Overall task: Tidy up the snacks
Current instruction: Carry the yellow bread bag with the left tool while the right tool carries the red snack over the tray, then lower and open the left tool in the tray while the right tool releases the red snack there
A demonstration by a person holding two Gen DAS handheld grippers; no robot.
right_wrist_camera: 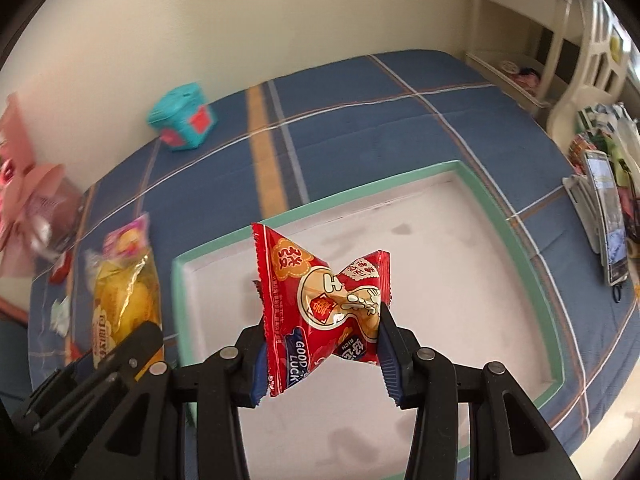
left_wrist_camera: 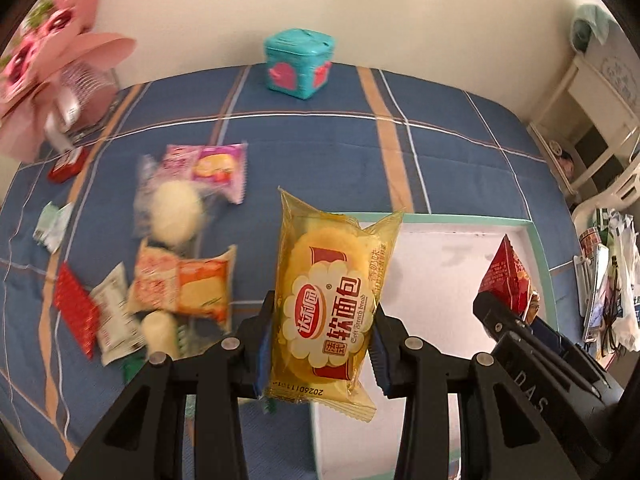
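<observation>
The left gripper (left_wrist_camera: 322, 344) clamps a yellow soft-bread packet (left_wrist_camera: 334, 300) and the right gripper (right_wrist_camera: 322, 354) pinches a red snack packet (right_wrist_camera: 320, 304), both above the green-rimmed tray (right_wrist_camera: 516, 240), which looks bare; several snacks (left_wrist_camera: 180, 248) lie left of the left jaws, unsorted.

The tray (right_wrist_camera: 516, 216) lies on the bed (left_wrist_camera: 320, 152) to my right; loose snack packets (left_wrist_camera: 180, 248) lie left of it, a box (left_wrist_camera: 298, 64) behind, against the wall.
</observation>
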